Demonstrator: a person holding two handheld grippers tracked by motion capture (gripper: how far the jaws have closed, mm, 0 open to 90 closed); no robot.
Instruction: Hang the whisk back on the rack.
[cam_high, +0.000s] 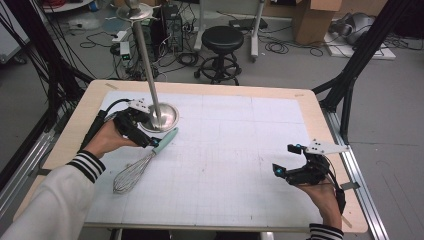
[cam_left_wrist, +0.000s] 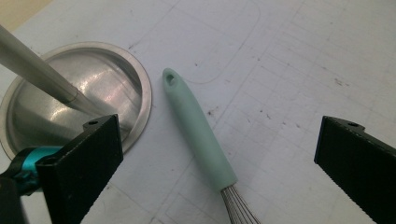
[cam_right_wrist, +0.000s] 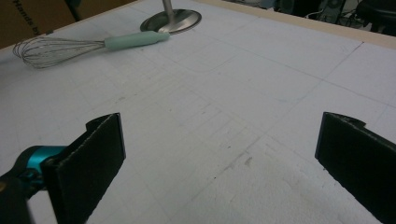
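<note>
Left tongs (cam_left_wrist: 215, 154) wide apart over whisk (cam_high: 140, 167) mint handle (cam_left_wrist: 198, 129), beside round steel stand base (cam_high: 161, 117) on table (cam_high: 240, 150); right tongs (cam_right_wrist: 219, 163) wide too, over bare mat, well apart from whisk.

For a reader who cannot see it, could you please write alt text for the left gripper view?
A mint-green whisk handle lies on a white gridded mat between the left gripper's two open black jaws. A round steel stand base with a slanting pole sits beside it.
</note>
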